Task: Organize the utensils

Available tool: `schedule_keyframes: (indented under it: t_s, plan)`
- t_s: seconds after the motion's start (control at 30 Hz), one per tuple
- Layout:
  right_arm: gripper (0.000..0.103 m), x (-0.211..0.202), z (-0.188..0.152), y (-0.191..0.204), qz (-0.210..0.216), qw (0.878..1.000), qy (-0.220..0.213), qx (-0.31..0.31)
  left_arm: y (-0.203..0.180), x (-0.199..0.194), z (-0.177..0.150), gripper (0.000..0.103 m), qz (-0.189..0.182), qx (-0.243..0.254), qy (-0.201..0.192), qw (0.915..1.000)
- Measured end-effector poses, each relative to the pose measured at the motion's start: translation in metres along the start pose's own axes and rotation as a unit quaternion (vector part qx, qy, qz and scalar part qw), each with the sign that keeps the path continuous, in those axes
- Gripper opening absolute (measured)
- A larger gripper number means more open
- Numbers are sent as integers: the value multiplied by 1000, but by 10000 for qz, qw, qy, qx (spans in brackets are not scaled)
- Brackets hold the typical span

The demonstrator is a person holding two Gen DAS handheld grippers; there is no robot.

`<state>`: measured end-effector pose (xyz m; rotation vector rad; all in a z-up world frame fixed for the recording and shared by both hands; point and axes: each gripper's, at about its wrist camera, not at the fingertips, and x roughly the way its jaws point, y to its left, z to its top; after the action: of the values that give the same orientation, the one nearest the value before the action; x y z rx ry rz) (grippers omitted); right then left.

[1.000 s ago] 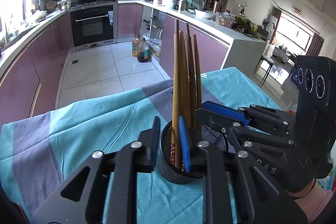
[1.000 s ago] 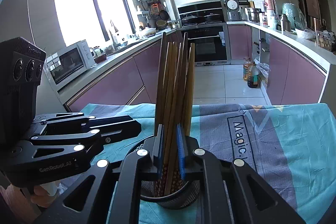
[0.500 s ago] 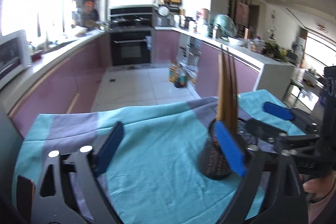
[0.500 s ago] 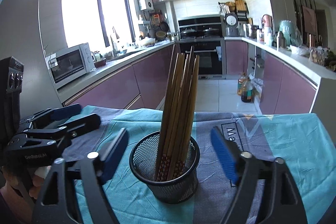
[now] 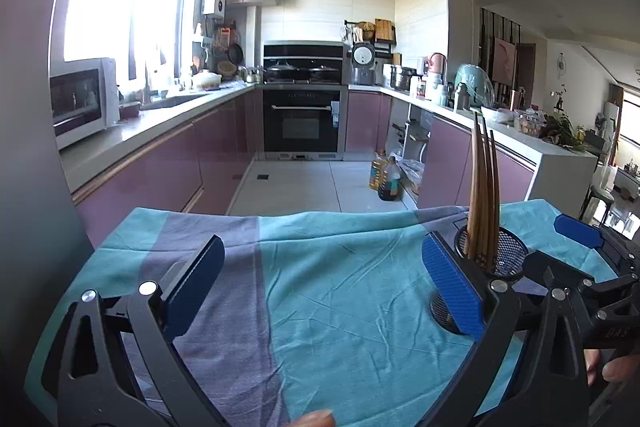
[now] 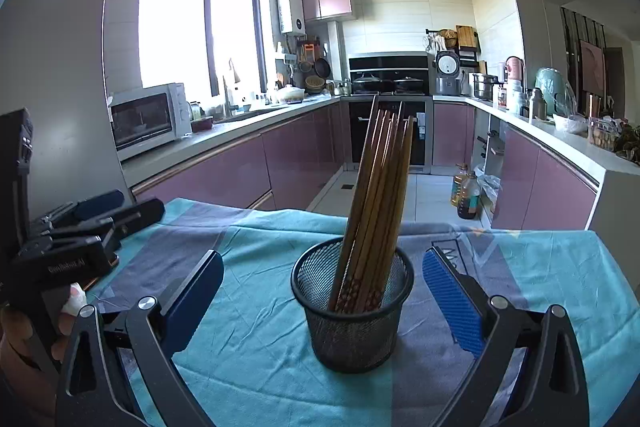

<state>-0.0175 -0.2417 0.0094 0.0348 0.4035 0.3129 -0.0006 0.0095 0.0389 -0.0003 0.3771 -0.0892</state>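
A black mesh cup (image 6: 352, 311) stands on the cloth with several brown wooden chopsticks (image 6: 380, 195) leaning upright in it. My right gripper (image 6: 323, 261) faces the cup with its jaws opening. The cup stands between the blue pads (image 6: 450, 301), which do not touch it. My left gripper (image 5: 320, 287) is open over bare cloth and holds nothing. In the left wrist view the cup (image 5: 500, 259) and chopsticks (image 5: 482, 195) show just beyond its right finger. The right gripper (image 5: 580, 267) shows at that view's right edge, and the left gripper (image 6: 80, 231) at the right wrist view's left edge.
The table wears a teal and purple cloth (image 5: 340, 287). Beyond its far edge lie the tiled kitchen floor, purple cabinets, an oven (image 5: 302, 123), a microwave (image 6: 148, 119) on the left counter and oil bottles (image 6: 466, 191) on the floor.
Both grippers let go of the chopsticks and opened wide. The left gripper swung off to the left, so the cup is now at its right. The right gripper drew back from the cup.
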Motion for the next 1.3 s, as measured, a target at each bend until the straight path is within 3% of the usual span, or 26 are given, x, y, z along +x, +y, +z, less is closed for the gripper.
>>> schedule_keyframes:
  t_s: [0.2,0.63,1.3]
  plan:
    - [96,-9,-4,6,11,9996,-289,-46,3,-8,-5,97,197,62,-117,9997]
    - [96,-12,-7,12,40,9995,-305,-46,-4,-29,-8,97,434,231,-496,9976]
    - [96,-20,-5,21,8,9987,-500,-134,0,-38,-15,97,612,113,-663,9959]
